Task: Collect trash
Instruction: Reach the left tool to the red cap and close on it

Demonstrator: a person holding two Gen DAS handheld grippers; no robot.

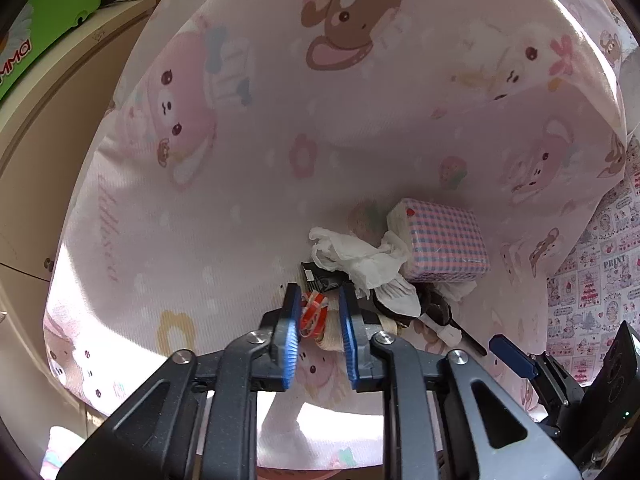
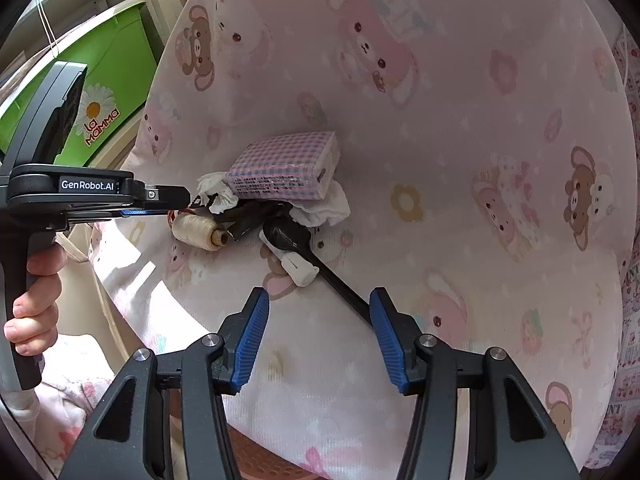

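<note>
Pink cartoon-print cloth [image 2: 460, 128] covers a round counter w/ a trash pile mid-surface: checked tissue pack [image 2: 286, 166], crumpled tissues [image 1: 352, 258], black spoon [image 2: 316, 258], thread spool [image 2: 198, 230]. Left tongs [image 1: 320, 320], angled steeply down at the pile's left edge, are narrow & clamped on a red-white wrapper [image 1: 314, 314]; a hand [image 2: 34, 304] grips the handle. Right tongs [image 2: 318, 336] tilt down on the near side, jaws wide, nothing pinched, spoon handle running between them.

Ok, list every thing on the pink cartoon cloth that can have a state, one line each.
Left tool: shut on the red-and-white wrapper.
Right tool: open, empty.
Checked pink tissue pack: lying flat on crumpled white tissues.
Cream thread spool: lying on its side.
Black spoon: lying flat, its handle reaching between the right tool's fingers.
</note>
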